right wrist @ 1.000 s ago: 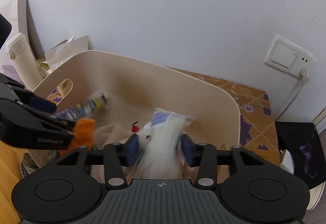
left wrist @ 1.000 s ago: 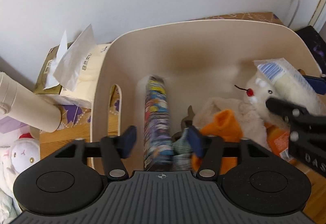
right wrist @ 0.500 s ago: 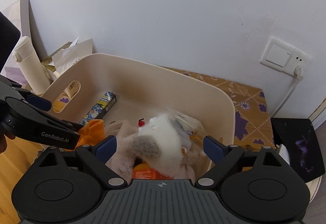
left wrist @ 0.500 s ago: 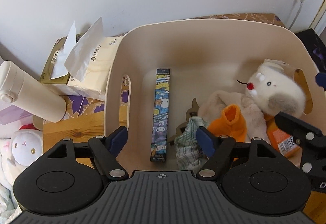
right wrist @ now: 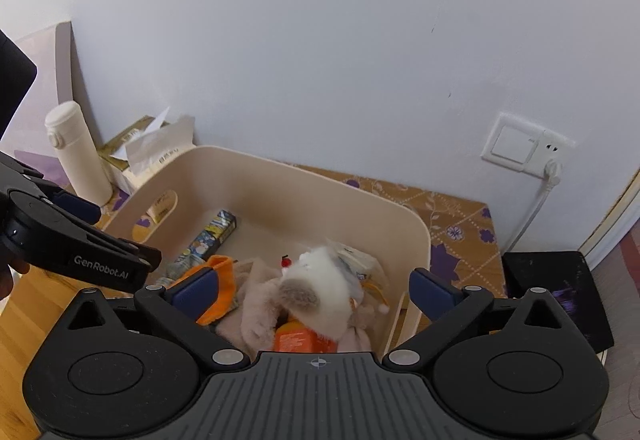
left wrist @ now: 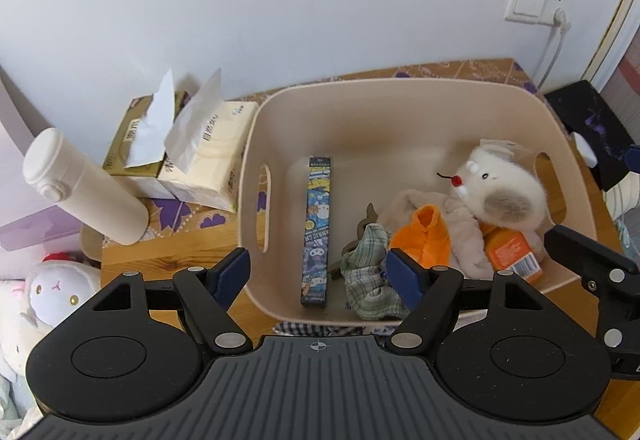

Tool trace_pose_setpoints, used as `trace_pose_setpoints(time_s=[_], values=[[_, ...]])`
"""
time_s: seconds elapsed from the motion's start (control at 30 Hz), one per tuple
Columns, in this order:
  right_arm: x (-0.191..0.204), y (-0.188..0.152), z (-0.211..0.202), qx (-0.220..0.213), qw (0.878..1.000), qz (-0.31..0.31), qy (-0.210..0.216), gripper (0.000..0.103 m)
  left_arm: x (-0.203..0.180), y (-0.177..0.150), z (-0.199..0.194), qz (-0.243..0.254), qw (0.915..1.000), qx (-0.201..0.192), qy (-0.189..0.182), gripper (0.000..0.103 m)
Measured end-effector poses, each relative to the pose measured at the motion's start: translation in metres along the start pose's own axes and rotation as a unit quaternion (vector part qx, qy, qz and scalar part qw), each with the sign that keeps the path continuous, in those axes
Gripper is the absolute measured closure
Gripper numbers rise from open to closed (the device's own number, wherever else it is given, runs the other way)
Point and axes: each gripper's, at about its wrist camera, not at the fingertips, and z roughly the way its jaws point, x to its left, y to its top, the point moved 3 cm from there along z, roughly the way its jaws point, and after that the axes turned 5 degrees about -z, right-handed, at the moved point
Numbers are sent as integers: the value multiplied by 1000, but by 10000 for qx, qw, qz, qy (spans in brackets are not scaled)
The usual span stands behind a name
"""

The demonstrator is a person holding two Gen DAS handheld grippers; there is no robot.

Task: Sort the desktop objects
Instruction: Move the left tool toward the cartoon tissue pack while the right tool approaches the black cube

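Observation:
A beige bin holds a long cartoon-printed box, a white plush in plastic wrap, an orange sock, a checked cloth, a beige fluffy cloth and an orange packet. My left gripper is open and empty above the bin's near edge. My right gripper is open and empty above the plush.
Two tissue boxes and a white flask stand left of the bin. A white plush toy lies at the lower left. A black pad lies right of the bin. A wall socket is behind.
Both grippers opened and pulled back up. The left let the cartoon box drop into the bin; the right let go of the wrapped white plush, which now lies on the pile.

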Motion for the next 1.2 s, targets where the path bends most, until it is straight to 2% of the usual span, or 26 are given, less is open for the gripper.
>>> trace_pose_setpoints(time_s=[0.27,0.6,0.93,1.2], values=[[5,-4,-36,-165,9999,-15,-45,0,12,-18,-38,65,9995,-251,-153,27],[10,-28,-65,-152,9997,-175,-87,0,18,-56,-64,14,9986,-258,-459,23],[16,-64,-70,103,9997,-221,0,0,7,-103,-54,-223,9973,236,-652,22],[24,-98,-60,430,9977,-468,224,0,-3,-127,-47,-341,9956,537,-690,21]])
